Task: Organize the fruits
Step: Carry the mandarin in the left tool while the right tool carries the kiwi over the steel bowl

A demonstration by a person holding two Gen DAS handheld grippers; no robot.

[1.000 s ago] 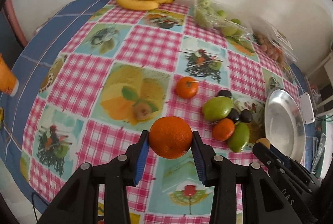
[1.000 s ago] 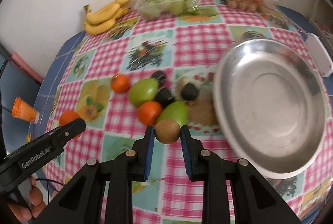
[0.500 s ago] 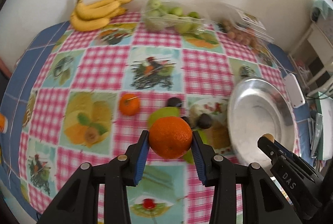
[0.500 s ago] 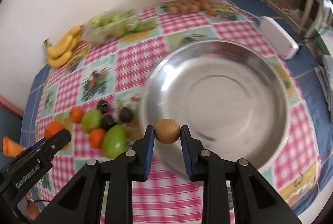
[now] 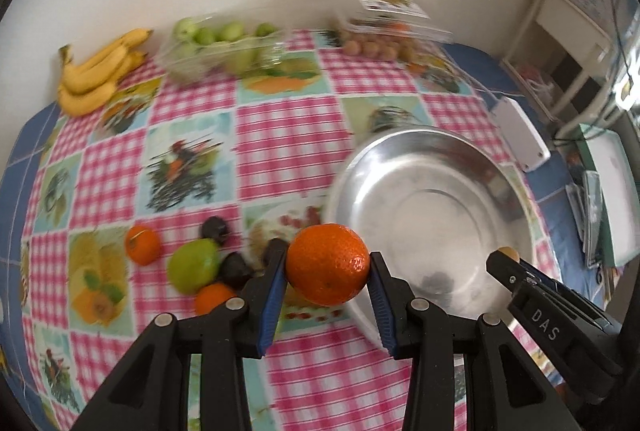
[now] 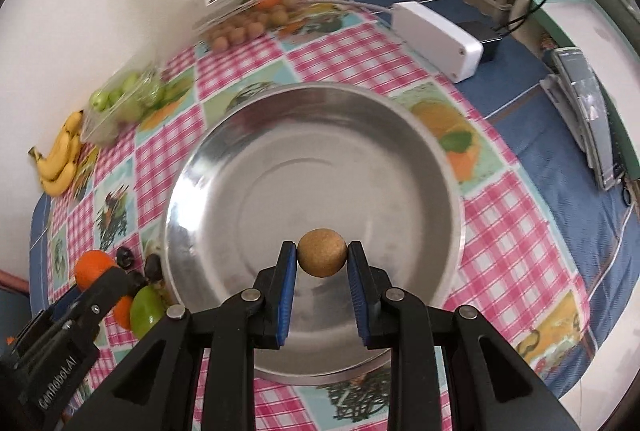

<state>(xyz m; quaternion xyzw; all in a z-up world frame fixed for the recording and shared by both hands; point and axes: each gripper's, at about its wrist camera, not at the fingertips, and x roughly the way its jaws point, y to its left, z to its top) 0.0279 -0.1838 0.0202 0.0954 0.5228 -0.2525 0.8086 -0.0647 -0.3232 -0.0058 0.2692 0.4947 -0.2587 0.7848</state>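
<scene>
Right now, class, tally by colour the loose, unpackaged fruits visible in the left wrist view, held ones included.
Orange round fruits: 3
Green oval fruit: 1
Dark small fruits: 3
Brown round fruit: 1
Total: 8

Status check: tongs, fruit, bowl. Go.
Left tongs shut on the orange, at the steel bowl rim. Right tongs shut on the small brown fruit, over the bowl. Bowl bare inside, nothing in the way.

Clear fruit boxes [image 5: 384, 27] blurred, contents unclear, orange [image 6: 94, 265] half hidden behind left claw [image 6: 116, 277]
</scene>
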